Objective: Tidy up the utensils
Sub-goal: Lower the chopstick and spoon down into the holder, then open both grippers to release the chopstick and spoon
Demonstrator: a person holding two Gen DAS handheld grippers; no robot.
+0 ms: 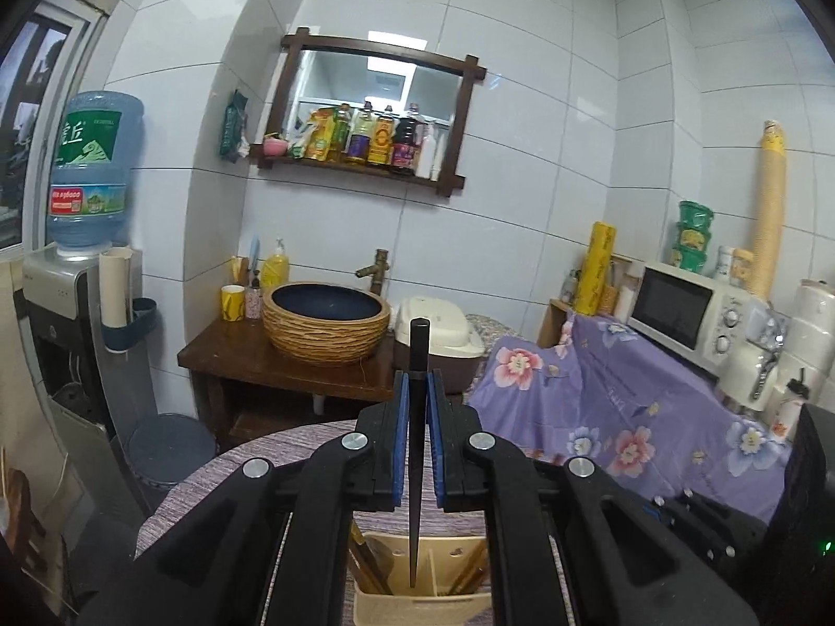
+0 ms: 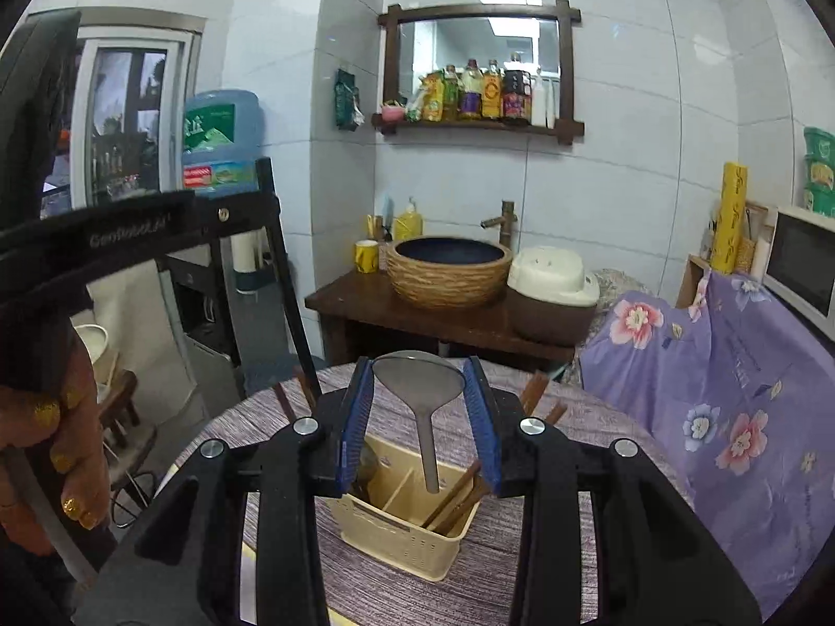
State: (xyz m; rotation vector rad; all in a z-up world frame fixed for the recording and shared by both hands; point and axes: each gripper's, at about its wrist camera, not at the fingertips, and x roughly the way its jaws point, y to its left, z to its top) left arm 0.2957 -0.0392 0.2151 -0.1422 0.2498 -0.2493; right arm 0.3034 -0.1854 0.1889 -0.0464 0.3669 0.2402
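Note:
My left gripper (image 1: pixel 417 383) is shut on a black chopstick (image 1: pixel 416 448) held upright, its lower tip just above the cream utensil basket (image 1: pixel 417 608). In the right wrist view my right gripper (image 2: pixel 417 370) is shut on the bowl of a metal spoon (image 2: pixel 417 381), whose handle hangs down into the basket (image 2: pixel 402 532). The basket has dividers and holds brown chopsticks (image 2: pixel 454 495) and other utensils. It stands on the round table with a purple striped cloth (image 2: pixel 548 574).
More brown chopsticks (image 2: pixel 537 396) lie on the table behind the basket. Beyond are a wooden stand with a woven basin (image 2: pixel 449 271), a rice cooker (image 2: pixel 553 281), a flower-cloth counter with a microwave (image 1: pixel 683 308) and a water dispenser (image 1: pixel 78 281). The left gripper's body (image 2: pixel 104 240) fills the right view's left side.

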